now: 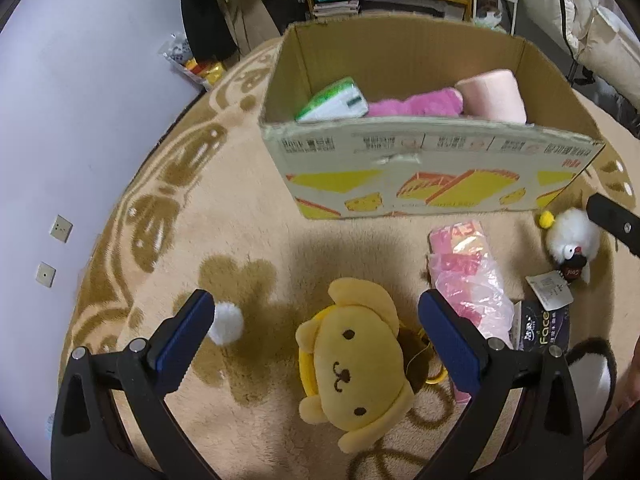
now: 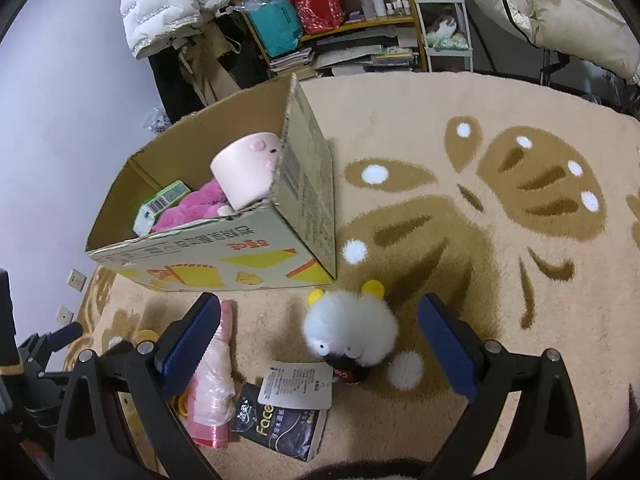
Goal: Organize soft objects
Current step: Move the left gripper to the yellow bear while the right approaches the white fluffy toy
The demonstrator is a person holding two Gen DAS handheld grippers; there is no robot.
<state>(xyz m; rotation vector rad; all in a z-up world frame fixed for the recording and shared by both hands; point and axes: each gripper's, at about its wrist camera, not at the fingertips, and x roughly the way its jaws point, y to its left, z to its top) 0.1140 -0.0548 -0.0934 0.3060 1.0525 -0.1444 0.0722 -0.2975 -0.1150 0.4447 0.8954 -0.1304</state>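
A yellow dog plush (image 1: 352,372) lies on the carpet between the fingers of my open left gripper (image 1: 316,344), apart from both pads. My right gripper (image 2: 320,336) is open too, straddling a white fluffy plush (image 2: 352,328) with yellow ears and a paper tag (image 2: 296,384). The same white plush (image 1: 572,236) shows at the right of the left wrist view. A cardboard box (image 1: 432,176) stands just beyond, holding a pink roll-shaped plush (image 1: 494,96), a magenta plush (image 1: 412,104) and a green tissue pack (image 1: 332,100).
A pink plastic-wrapped pack (image 1: 468,276) and a dark "Face" tissue packet (image 2: 280,428) lie between the two plushes. A black-and-white furry item (image 1: 588,384) sits at the right edge. Shelves (image 2: 340,20) and hanging clothes (image 2: 168,4) stand behind the round beige carpet (image 2: 480,240).
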